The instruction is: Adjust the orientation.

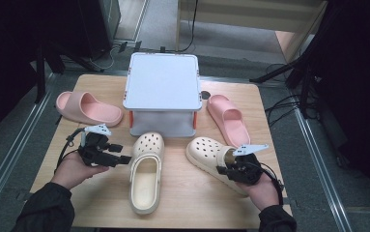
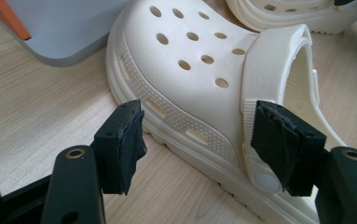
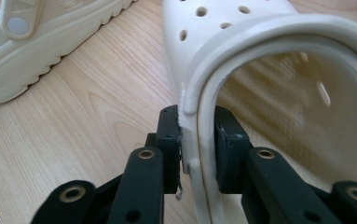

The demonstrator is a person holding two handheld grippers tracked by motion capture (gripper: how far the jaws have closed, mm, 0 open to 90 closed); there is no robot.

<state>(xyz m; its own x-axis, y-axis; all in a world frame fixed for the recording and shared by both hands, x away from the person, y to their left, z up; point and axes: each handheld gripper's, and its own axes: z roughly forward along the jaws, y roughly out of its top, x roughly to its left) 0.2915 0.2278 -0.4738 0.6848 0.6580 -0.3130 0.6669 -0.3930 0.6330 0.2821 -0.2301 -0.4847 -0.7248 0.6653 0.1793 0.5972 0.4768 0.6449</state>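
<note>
High view: right gripper fingers clamped on wall of right perforated cream foam clog, near right of counter; left gripper fingers apart beside left cream clog. Best: close over strap hinge before lifting.

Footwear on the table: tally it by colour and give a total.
Cream clogs: 2, one by the left tongs, one in the right tongs.
Pink slides: 2, left and right of the box.
Total: 4.
</note>
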